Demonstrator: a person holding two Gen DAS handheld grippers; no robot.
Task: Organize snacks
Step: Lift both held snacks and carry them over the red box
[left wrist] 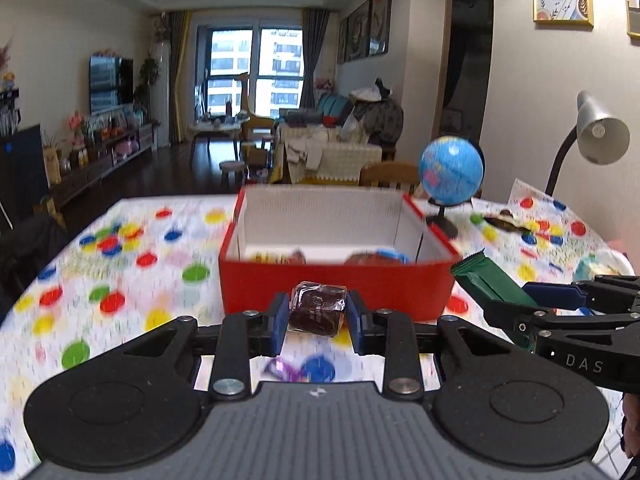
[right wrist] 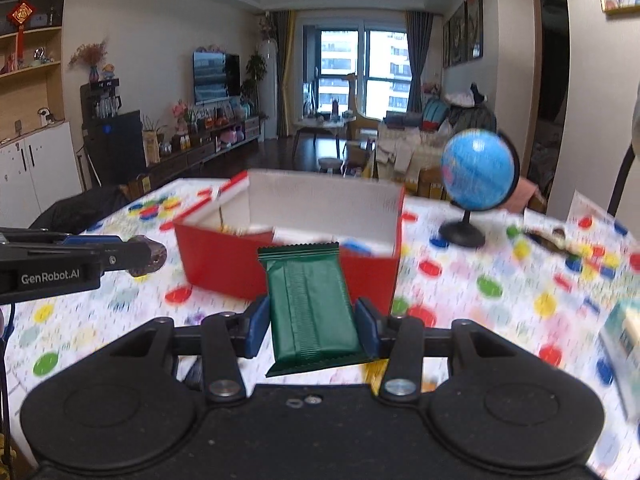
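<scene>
**Ana:** Behind the spotted tablecloth [left wrist: 120, 272] runs a long living room with a window at twelve o'clock. What does the left gripper [left wrist: 318, 312] carry?

**Ben:** It is clamped on a small dark brown sweet [left wrist: 318, 308] in clear wrap, pinched between the blue pads, one at nine and one at three o'clock of the sweet. The red box [left wrist: 340, 284] stands open just beyond it, at twelve o'clock.

**Ana:** And the right gripper [right wrist: 314, 324]?

**Ben:** It grips a green snack packet [right wrist: 310, 312], upright, its crimped top edge at twelve o'clock, overlapping the near wall of the red box [right wrist: 216, 264] in that view.

**Ana:** What does one camera give that the other lacks?

**Ben:** The left wrist view looks over the box's front wall and shows blurred wrapped snacks [left wrist: 280, 257] lying on the floor inside. It also catches a grey desk lamp [left wrist: 600, 132] at two o'clock. The right wrist view shows the box's loose flap [right wrist: 230, 188] at ten o'clock and the left gripper's side at nine o'clock.

**Ana:** Both see the blue globe [right wrist: 478, 170]?

**Ben:** Yes, on its black stand, at two o'clock of the box.

**Ana:** Any writing?

**Ben:** "GenRobot.AI" on the left gripper in the right view; "DAS" on the right gripper [left wrist: 532, 300] in the left view.
</scene>
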